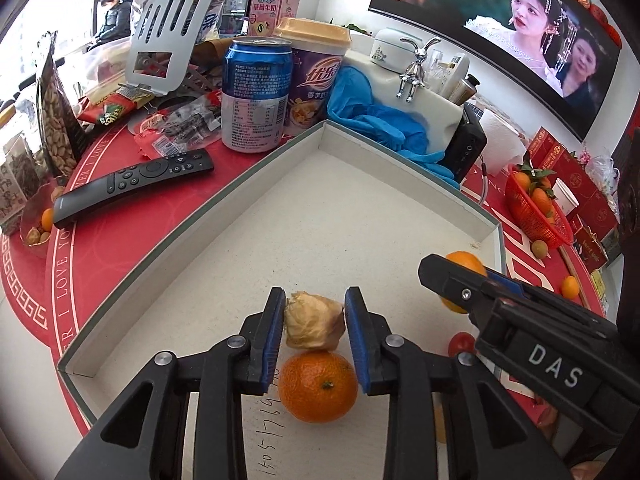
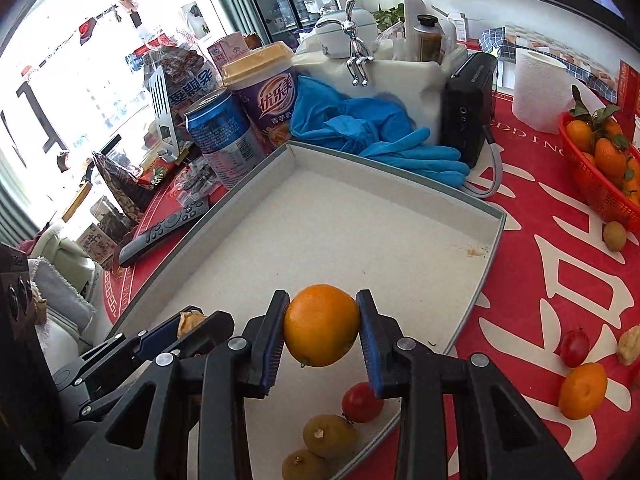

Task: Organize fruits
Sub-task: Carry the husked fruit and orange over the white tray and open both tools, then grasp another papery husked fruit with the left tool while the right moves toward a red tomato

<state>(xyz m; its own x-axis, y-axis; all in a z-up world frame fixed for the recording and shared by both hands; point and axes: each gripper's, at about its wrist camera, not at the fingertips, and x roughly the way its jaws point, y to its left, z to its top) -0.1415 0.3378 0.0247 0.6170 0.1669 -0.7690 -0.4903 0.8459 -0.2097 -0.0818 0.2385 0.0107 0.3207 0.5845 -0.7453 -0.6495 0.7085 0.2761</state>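
Note:
A shallow white tray [image 1: 240, 240] [image 2: 360, 220] lies on the red tablecloth. My left gripper [image 1: 316, 300] hovers low over its near part with a beige lumpy fruit [image 1: 314, 326] between the pads; they stand open and do not seem to press it. Just below it an orange [image 1: 318, 386] rests on the tray. My right gripper [image 2: 322, 300] is shut on another orange [image 2: 322, 326] held above the tray's near right part. Under it lie a red cherry tomato [image 2: 360, 402] and two brown-green fruits [image 2: 330, 436]. In the left wrist view the right gripper [image 1: 460, 276] comes in from the right.
A blue can [image 1: 256, 96], a purple cup [image 1: 312, 80], a remote [image 1: 132, 184] and blue gloves [image 2: 380, 136] crowd the tray's far sides. A red basket of tangerines [image 2: 600, 160] stands at the right. An orange [image 2: 582, 390], a red fruit [image 2: 574, 348] and a beige lump [image 2: 628, 346] lie on the cloth.

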